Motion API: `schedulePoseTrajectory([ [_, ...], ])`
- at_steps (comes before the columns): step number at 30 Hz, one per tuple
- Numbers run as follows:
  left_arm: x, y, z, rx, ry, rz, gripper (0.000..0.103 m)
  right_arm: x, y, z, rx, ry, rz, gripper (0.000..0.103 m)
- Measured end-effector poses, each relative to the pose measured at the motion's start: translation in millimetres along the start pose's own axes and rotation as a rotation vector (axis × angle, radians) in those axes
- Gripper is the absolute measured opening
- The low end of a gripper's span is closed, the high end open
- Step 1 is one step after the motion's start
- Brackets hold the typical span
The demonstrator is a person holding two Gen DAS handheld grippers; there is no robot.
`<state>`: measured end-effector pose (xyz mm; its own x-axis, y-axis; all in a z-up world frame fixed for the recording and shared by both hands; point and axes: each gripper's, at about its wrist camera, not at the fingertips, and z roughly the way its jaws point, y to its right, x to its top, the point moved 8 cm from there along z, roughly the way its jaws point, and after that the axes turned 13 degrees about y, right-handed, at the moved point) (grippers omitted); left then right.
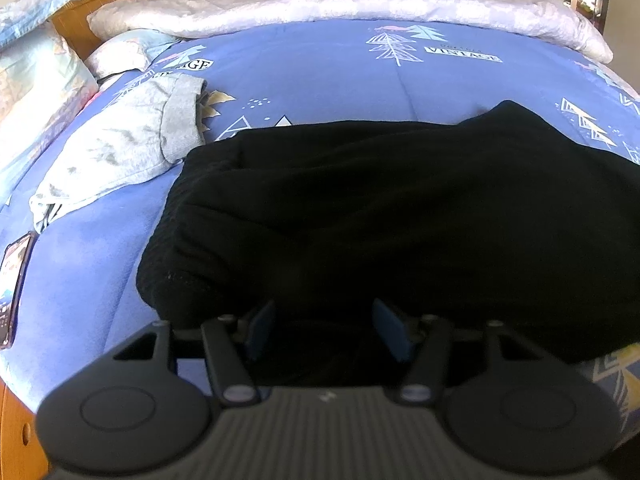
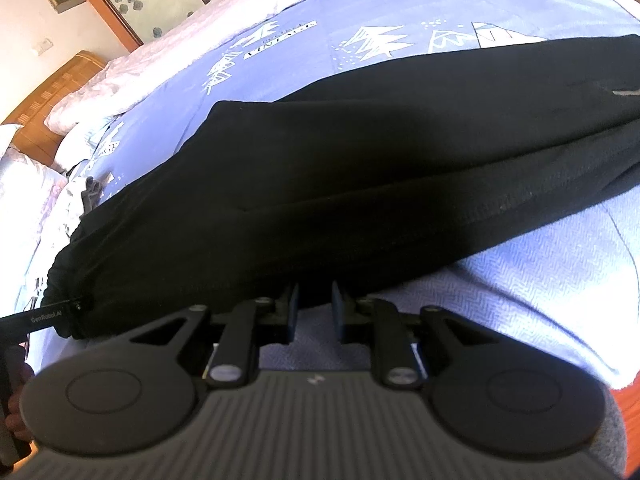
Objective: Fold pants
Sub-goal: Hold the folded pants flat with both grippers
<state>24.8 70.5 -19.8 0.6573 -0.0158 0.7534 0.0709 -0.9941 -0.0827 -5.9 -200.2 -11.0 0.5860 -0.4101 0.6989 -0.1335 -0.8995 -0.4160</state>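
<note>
Left tool (image 1: 324,330): jaws apart, the near edge of the black pants (image 1: 400,220) lying between the pads, no firm pinch visible. Right tool (image 2: 314,312): jaws narrowed, whether they pinched the pants' near hem cannot be told. Pants: spread lengthwise across blue patterned bedspread (image 1: 320,68). Grey garment (image 1: 132,148): beside them, left. White quilt (image 1: 340,0): far edge.

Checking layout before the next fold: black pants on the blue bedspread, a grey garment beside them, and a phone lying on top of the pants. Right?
Not quite. The phone lies on the blue bedspread at its edge, clear of the black pants, as the left wrist view shows. The grey garment is beside the pants, as you said.
</note>
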Motion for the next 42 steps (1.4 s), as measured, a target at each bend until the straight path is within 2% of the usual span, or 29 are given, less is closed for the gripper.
schedulePoseTrajectory([
  [10, -1, -2, -3, -0.016, 0.012, -0.004, 0.058, -2, 4, -3, 0.016, 0.015, 0.022, 0.021],
  [17, -2, -3, -3, -0.021, 0.016, 0.000, 0.058, -3, 22, -8, 0.094, 0.031, 0.126, 0.021],
  [23, -2, -1, -4, -0.017, 0.020, 0.007, 0.059, -5, 30, -15, 0.160, 0.052, 0.151, 0.021],
  [34, -2, -5, 1, -0.033, 0.008, -0.023, 0.061, -3, 29, -18, 0.180, 0.067, 0.128, 0.021],
  [42, -4, -3, -1, -0.047, 0.023, -0.006, 0.065, -3, 31, -18, 0.177, 0.069, 0.124, 0.021],
])
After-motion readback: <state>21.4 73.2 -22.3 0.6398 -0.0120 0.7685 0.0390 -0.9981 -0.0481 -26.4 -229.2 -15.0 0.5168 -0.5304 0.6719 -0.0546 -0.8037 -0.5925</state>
